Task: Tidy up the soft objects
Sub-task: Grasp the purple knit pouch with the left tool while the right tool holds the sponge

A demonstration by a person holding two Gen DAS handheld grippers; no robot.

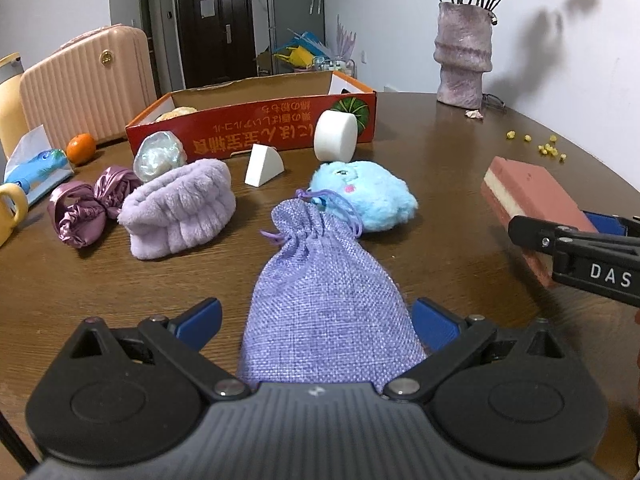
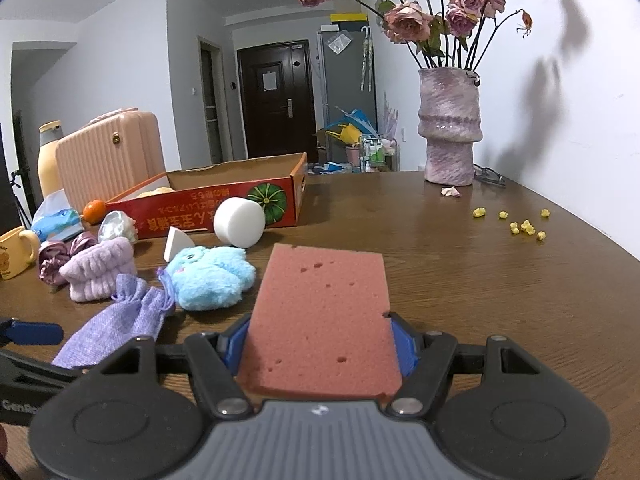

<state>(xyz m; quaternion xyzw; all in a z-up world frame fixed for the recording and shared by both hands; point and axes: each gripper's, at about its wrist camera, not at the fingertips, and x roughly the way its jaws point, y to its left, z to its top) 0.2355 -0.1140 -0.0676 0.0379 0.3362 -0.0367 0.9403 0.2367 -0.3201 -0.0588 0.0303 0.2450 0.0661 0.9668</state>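
Sponge (image 2: 320, 320), pink and full of holes, sits squeezed tight between the blue pads of my right claw (image 2: 320, 340), lifted over the brown table (image 2: 480, 300). My left claw (image 1: 316, 320) stands apart, one pad on each side of the purple bag (image 1: 320, 280), not pressing it. The red box (image 1: 256, 128) sits farther back.

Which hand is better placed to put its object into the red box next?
Right, probably. The right gripper already clamps the pink sponge above the table. The left gripper is open around the purple pouch, not yet gripping it. The red box lies ahead.
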